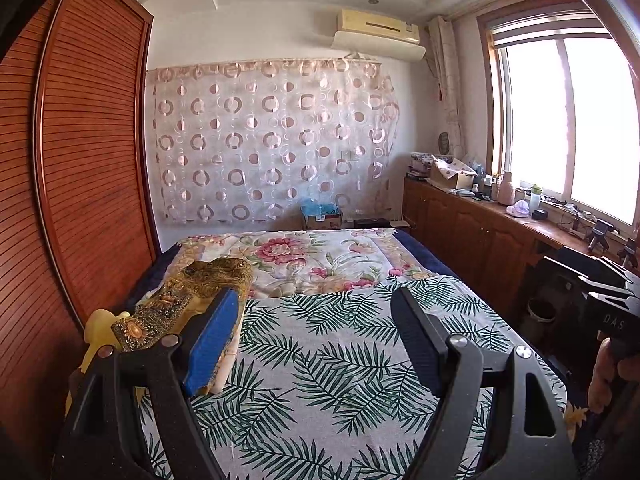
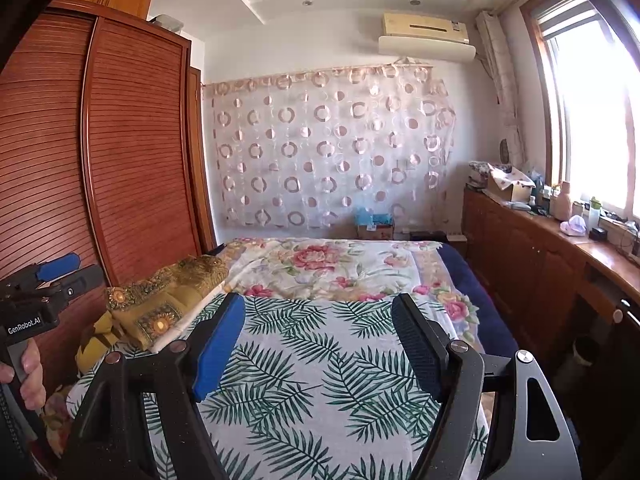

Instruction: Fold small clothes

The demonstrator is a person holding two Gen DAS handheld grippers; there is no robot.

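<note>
A pile of gold-brown patterned clothes [image 1: 192, 296] lies at the left edge of the bed, on a palm-leaf cloth [image 1: 328, 344]; it also shows in the right wrist view [image 2: 160, 300]. My left gripper [image 1: 316, 332] is open and empty, held above the palm-leaf cloth, with the pile just beyond its left finger. My right gripper [image 2: 320, 340] is open and empty above the same cloth [image 2: 320, 380], to the right of the pile. The left gripper also shows at the left edge of the right wrist view [image 2: 60, 272], and the right gripper's body at the right edge of the left wrist view [image 1: 604, 300].
A floral quilt [image 1: 312, 256] covers the far half of the bed. A wooden louvred wardrobe [image 1: 88, 160] stands close on the left. A low wooden cabinet [image 1: 480, 232] with clutter runs under the window on the right. A cardboard box [image 1: 322, 216] sits beyond the bed.
</note>
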